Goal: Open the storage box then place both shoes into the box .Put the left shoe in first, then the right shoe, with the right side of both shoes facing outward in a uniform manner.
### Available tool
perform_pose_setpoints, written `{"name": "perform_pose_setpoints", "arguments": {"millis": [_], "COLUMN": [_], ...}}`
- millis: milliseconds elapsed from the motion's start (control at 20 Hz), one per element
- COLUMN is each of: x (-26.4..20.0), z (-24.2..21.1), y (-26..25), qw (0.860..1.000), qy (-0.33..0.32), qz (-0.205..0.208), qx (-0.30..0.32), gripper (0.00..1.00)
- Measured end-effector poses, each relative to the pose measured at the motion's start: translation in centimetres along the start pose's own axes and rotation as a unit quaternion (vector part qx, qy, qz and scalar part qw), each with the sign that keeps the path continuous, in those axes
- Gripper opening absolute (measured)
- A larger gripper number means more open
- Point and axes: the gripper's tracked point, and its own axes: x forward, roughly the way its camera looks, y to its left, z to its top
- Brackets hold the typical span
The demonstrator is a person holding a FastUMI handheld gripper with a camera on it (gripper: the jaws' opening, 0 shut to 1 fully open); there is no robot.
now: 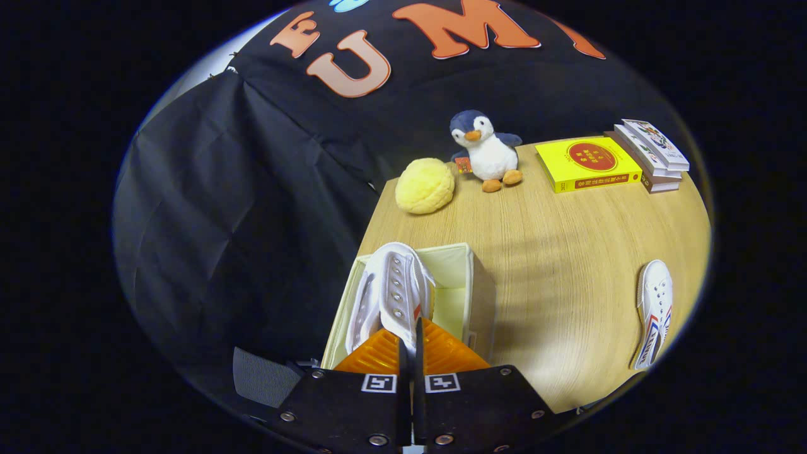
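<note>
The gripper (410, 331) has its 2 fingers pressed close together on the heel part of a white canvas sneaker with metal eyelets (391, 293), so it is closed and gripping this shoe. The shoe hangs over the open pale yellow fabric storage box (463, 277), which stands at the left edge of the light wooden tabletop (555, 252). The shoe seems to be partly inside the box, near its left wall.

What could go wrong: the grip is only on a thin part of the shoe, so I think the shoe can turn or slip when it goes lower, and then its right side may not face outward. The box walls look soft; if the toe pushes on the far wall, the box may bend or slide toward the left edge, where the table ends.

The second white canvas sneaker with red and blue stripes (654, 312) lies well apart, near the right edge. Between it and the box the wood is free. The round yellow plush cushion (424, 185), the plush penguin (485, 151), the yellow book (586, 164) and the stack of 3 books (652, 154) stay along the far edge, away from the path.
</note>
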Motion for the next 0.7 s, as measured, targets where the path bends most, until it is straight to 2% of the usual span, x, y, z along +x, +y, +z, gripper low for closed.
{"name": "perform_pose_setpoints", "arguments": {"millis": [350,500,700], "x": [5.7,7.5,9.2], "z": [-5.3,-5.8,-4.0], "y": [1.4,1.3,2.1], "qw": [0.996,0.995,0.998], "qy": [0.069,0.070,0.035], "qz": [-0.050,-0.066,-0.053], "qx": [-0.024,-0.025,-0.002], "gripper": [0.02,0.03,0.03]}}
